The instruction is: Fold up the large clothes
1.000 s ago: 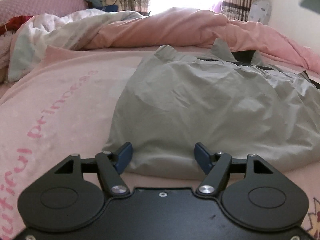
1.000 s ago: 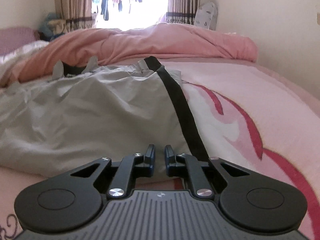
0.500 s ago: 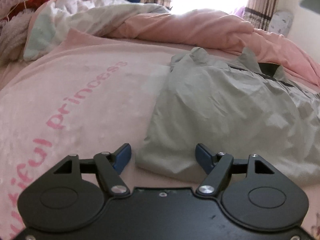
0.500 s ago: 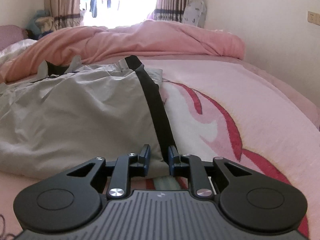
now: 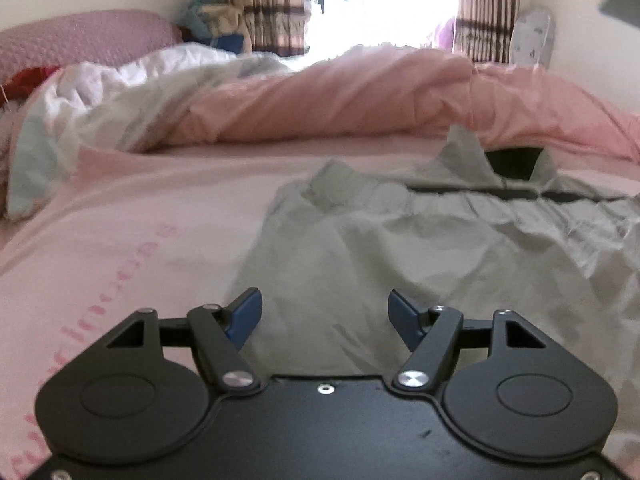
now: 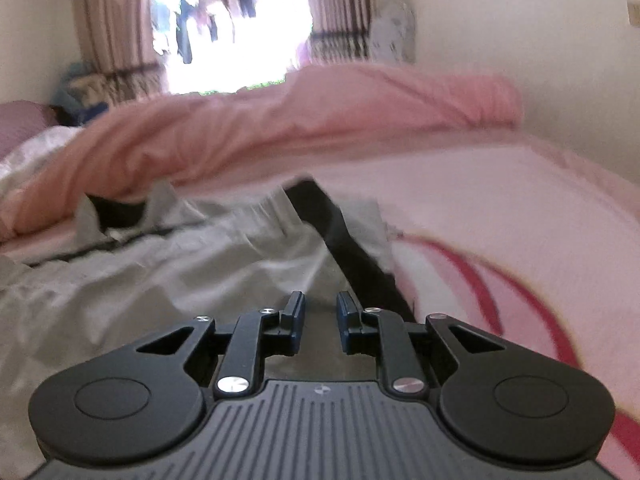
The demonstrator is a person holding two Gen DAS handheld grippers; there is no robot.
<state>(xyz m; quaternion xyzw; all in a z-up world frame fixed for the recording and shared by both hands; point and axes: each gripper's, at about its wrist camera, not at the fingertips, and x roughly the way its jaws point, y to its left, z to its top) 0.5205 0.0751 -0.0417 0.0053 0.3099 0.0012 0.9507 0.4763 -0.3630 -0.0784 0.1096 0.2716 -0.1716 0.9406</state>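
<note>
my left gripper (image 5: pixel 325 307) has its jaws standing wide apart, the blue pads (image 5: pixel 247 312) clear of everything, and between them i see only the near part of the grey garment (image 5: pixel 400 264) lying below, not gripped. my right gripper (image 6: pixel 320 312) has its jaws drawn close with a narrow gap left; nothing is pinched there, and the cloth i see through the gap is the same grey garment (image 6: pixel 160 280) beneath, close to its black stripe (image 6: pixel 352 248). the right view is blurred, so i cannot tell whether the pads brush the fabric. the garment lies rumpled and spread flat on the bed (image 5: pixel 120 216), on a pink sheet with pink lettering on the left side and a dark red curved pattern (image 6: pixel 488 304) on the right. beyond it a pink duvet (image 5: pixel 360 96) is bunched across the bed, with a white quilt (image 5: pixel 120 92) at its left end, then curtains (image 6: pixel 112 28) and a bright window (image 6: pixel 232 20).
</note>
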